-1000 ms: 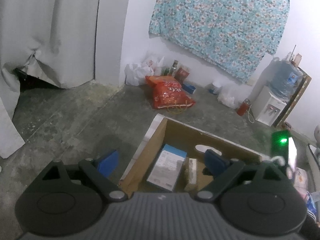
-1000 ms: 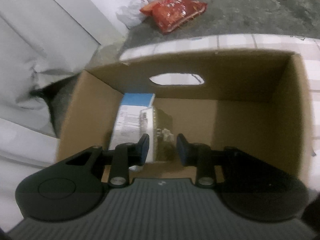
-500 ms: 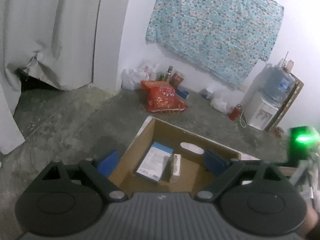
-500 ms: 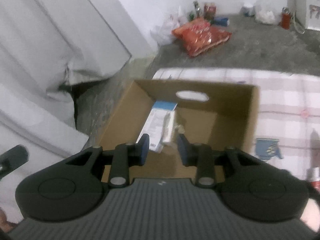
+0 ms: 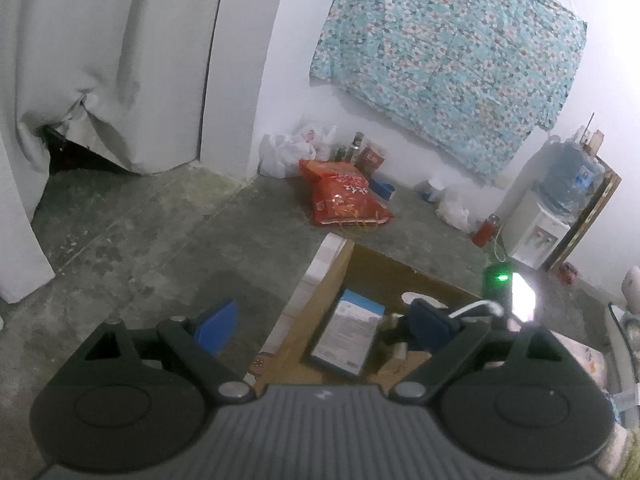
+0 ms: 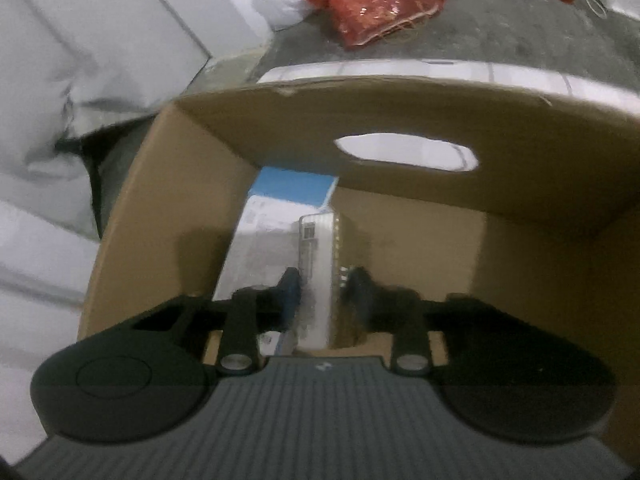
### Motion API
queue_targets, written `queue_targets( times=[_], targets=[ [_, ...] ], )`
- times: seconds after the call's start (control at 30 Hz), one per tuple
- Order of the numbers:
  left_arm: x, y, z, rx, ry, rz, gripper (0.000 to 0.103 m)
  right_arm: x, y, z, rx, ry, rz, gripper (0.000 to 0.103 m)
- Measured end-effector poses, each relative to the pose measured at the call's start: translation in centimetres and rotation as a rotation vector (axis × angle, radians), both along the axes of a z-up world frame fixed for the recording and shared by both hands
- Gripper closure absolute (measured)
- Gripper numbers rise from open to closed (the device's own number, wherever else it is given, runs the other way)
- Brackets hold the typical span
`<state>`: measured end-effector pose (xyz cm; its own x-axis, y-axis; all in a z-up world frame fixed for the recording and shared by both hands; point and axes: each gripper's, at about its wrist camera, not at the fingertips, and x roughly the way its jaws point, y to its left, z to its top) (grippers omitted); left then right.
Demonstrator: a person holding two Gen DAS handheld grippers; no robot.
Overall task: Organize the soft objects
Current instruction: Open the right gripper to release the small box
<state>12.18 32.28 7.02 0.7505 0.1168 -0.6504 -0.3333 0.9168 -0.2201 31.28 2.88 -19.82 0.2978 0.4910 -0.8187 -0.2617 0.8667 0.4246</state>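
A brown cardboard box [image 6: 400, 112] with a handle cutout stands on a white checked surface; it also shows in the left wrist view [image 5: 332, 280]. Inside lie a blue and white pack [image 6: 276, 208] [image 5: 348, 332] and a narrow silver pack [image 6: 316, 264] beside it. My right gripper [image 6: 322, 292] is inside the box, its fingers close on both sides of the silver pack. Whether they press it is unclear. My left gripper [image 5: 320, 320] is wide open and empty, above the box's left edge.
A red bag [image 5: 344, 200], white plastic bags [image 5: 288, 152] and bottles lie on the concrete floor by the wall. A water dispenser [image 5: 548, 208] stands at the right. A white curtain [image 5: 100, 60] hangs at the left. A floral cloth [image 5: 448, 52] hangs on the wall.
My right gripper pulled back up out of the box, then dropped in again over the silver pack. My left gripper shifted left and lower; the box now sits to its right.
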Motion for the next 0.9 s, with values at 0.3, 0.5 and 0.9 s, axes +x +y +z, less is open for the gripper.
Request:
queue_targets(
  times=[0.3, 0.5, 0.9],
  targets=[
    [-0.2, 1.2, -1.4, -0.045, 0.001, -0.015, 0.009, 0.4, -2.6, -0.5, 0.083, 0.087, -0.12, 0.058],
    [-1.2, 1.4, -0.8, -0.04, -0.016, 0.003, 0.009, -1.4, -1.1, 1.6, -0.057, -0.058, -0.063, 0.054],
    [-2.1, 1.2, -0.8, -0.046, -0.011, 0.014, 0.009, -2.6, -0.7, 2.3, -0.132, -0.127, -0.011, 0.082]
  ],
)
